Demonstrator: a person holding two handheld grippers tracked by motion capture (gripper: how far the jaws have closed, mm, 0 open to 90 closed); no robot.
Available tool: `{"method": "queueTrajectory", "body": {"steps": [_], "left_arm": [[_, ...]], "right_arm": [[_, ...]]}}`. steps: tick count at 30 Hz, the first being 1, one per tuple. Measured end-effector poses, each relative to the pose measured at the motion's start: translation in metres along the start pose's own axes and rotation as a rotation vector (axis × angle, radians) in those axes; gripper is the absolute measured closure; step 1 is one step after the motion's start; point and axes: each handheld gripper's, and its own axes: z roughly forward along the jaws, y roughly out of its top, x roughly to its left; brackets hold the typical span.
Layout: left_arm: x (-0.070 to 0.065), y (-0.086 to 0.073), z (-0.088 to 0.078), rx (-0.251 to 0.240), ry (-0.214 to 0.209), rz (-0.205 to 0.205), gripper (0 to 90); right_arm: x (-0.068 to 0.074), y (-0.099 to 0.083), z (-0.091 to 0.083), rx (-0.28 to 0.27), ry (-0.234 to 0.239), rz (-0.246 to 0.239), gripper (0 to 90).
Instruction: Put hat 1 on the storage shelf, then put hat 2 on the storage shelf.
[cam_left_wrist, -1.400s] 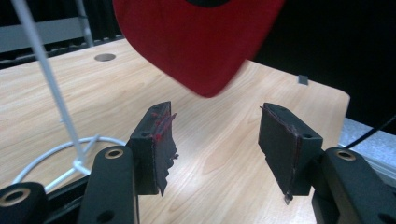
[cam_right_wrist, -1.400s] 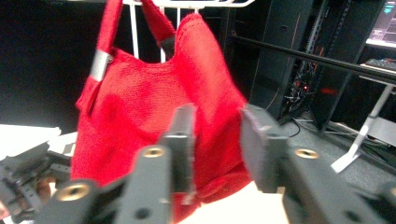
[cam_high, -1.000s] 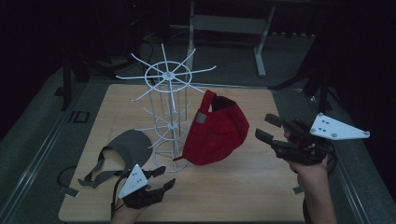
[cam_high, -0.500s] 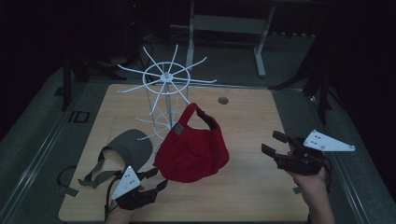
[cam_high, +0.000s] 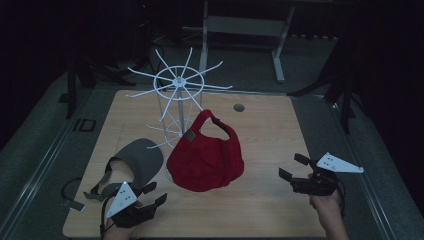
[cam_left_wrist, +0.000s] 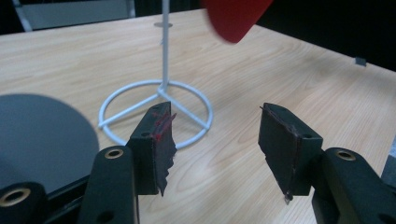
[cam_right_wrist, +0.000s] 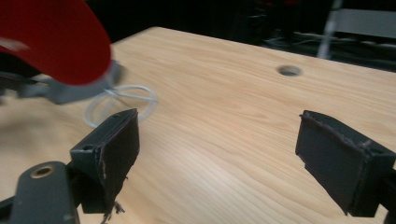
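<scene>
- A red cap (cam_high: 206, 155) hangs on the white rack (cam_high: 176, 95), low down on one of its thin arms. It droops close to the bench (cam_high: 280, 130).
- A grey cap (cam_high: 137, 157) lies flat on the bench, just beside the rack's foot and near the left tool (cam_high: 150, 196).
- The left tool is wide and holds nothing. In the left gripper view its two black jaws stand apart, and the rack's ring foot (cam_left_wrist: 156, 109) sits on the wood in front of them.
- The right tool (cam_high: 292, 168) is wide too, and holds nothing. It hangs over bare wood, well apart from the red cap. In the right gripper view the red cap (cam_right_wrist: 51, 39) looks blurry at the top left.
- I think the grey cap is the next one to hang up.
- What could go wrong: the rack looks light and thin. If a tool bumps it or tugs a cap too hard, it could tip over.
- The red cap may not sit well on its arm. A small shake of the rack could make it slide off.
- The grey cap is soft and lies flat. If the left tool pinches too little of the brim, the cap could slip out on the way up.
- The grey cap's strap (cam_high: 75, 202) hangs off the bench edge. It could catch on something when the cap lifts.
</scene>
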Motion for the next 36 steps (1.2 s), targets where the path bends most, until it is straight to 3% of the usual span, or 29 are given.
{"method": "queueTrajectory", "body": {"steps": [8, 12, 16, 23, 31, 36], "left_arm": [[0.012, -0.011, -0.006, 0.007, 0.035, -0.007, 45.4], [0.019, -0.015, -0.011, 0.014, 0.064, -0.016, 45.4], [0.025, -0.018, -0.016, 0.019, 0.086, -0.022, 45.4], [0.039, -0.024, -0.030, 0.014, 0.134, -0.035, 45.4], [0.055, -0.025, -0.053, 0.004, 0.208, -0.045, 45.4], [0.071, -0.028, -0.071, 0.025, 0.277, -0.063, 45.3]], "right_arm": [[-0.018, -0.038, 0.005, -0.017, -0.114, 0.001, 13.6], [-0.027, -0.055, 0.007, 0.003, -0.169, 0.030, 13.6], [-0.033, -0.071, 0.009, 0.039, -0.176, 0.037, 13.7], [-0.038, -0.089, 0.013, 0.032, -0.186, 0.062, 13.7], [-0.040, -0.097, 0.017, 0.044, -0.188, 0.077, 13.7], [-0.040, -0.098, 0.017, 0.044, -0.187, 0.071, 13.7]]}}
